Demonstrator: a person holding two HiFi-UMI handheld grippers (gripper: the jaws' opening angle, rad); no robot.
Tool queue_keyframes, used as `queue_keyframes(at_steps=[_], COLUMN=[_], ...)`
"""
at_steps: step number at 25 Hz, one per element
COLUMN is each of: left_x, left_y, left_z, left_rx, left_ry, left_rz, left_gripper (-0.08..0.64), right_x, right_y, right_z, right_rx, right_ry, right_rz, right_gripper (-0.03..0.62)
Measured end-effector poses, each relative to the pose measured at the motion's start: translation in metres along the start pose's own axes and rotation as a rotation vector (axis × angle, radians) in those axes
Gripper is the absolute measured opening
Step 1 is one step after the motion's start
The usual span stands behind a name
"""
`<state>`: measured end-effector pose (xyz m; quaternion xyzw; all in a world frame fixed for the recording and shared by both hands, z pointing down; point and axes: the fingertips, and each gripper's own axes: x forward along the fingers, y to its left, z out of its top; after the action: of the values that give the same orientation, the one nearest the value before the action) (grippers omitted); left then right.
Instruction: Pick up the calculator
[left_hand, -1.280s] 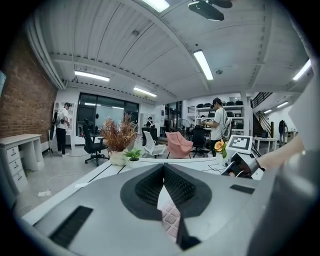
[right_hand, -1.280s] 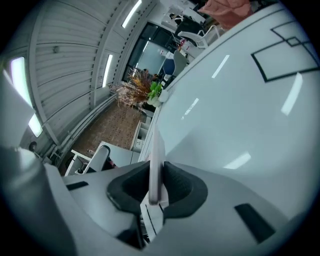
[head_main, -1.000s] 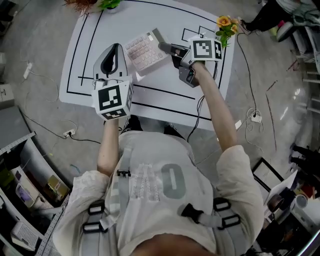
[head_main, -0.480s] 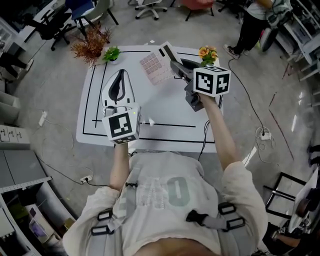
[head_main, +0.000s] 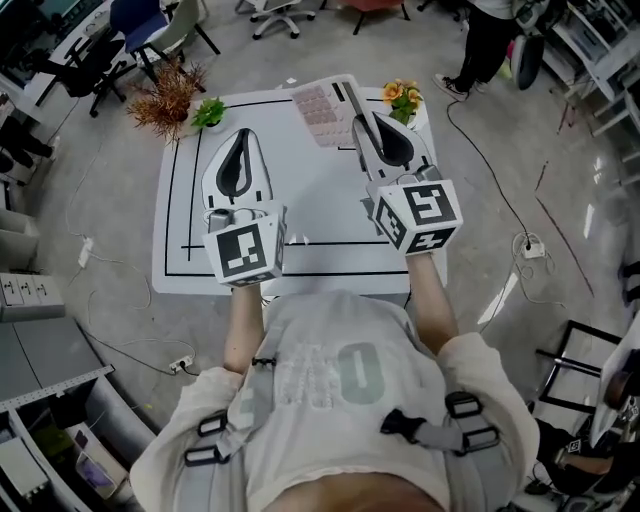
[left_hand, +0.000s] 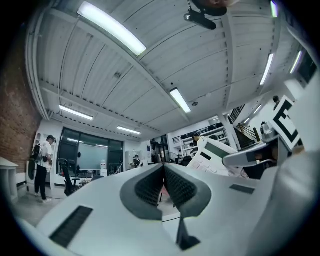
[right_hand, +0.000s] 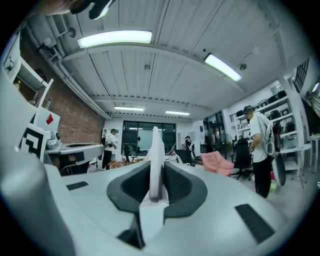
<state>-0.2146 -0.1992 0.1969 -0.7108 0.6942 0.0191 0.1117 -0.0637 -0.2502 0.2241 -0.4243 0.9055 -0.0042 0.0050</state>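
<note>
Clamping the calculator (head_main: 320, 101) edgewise, right claw (head_main: 353, 106) hangs near yellow flowers (head_main: 399, 94); left claw (head_main: 243, 136) closed, empty

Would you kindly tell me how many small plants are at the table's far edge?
3: a dry brown plant at the far-left corner, a green one beside it, and yellow flowers at the far-right corner. The calculator may hide others.

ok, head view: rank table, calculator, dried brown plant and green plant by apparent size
1. table, clearly largest
2. dried brown plant and calculator look about alike; the calculator is held up nearer the camera, so I won't rank them
3. green plant, smallest
</note>
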Motion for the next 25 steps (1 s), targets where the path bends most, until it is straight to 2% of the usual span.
queue_keyframes(at_steps=[5, 10, 14, 18, 20, 23, 25], left_x=[0.004, 0.009, 0.012, 0.011, 0.013, 0.015, 0.01], left_y=[-0.005, -0.002, -0.013, -0.015, -0.016, -0.018, -0.019], left_z=[0.0, -0.001, -0.005, -0.014, -0.031, -0.074, -0.092], left_rx=[0.001, 0.0, -0.009, -0.006, 0.002, -0.039, -0.064], left_ry=[-0.025, -0.002, -0.021, -0.001, 0.051, 0.237, 0.312], left_rz=[-0.03, -0.006, -0.067, -0.074, -0.078, -0.084, -0.08], left_gripper=[0.021, 0.02, 0.021, 0.021, 0.021, 0.02, 0.02], right_x=[-0.015, -0.02, -0.023, -0.024, -0.024, -0.024, -0.026], right_y=[0.003, 0.003, 0.004, 0.006, 0.007, 0.006, 0.007], right_z=[-0.003, -0.02, -0.027, -0.027, -0.028, -0.034, -0.038], right_rx=[0.005, 0.006, 0.021, 0.019, 0.021, 0.027, 0.031], right_ry=[-0.033, -0.011, 0.001, 0.004, 0.009, 0.025, 0.038], right_rz=[-0.059, -0.086, -0.092, -0.088, -0.088, -0.093, -0.093], right_gripper=[0.075, 0.075, 0.075, 0.075, 0.075, 0.075, 0.075])
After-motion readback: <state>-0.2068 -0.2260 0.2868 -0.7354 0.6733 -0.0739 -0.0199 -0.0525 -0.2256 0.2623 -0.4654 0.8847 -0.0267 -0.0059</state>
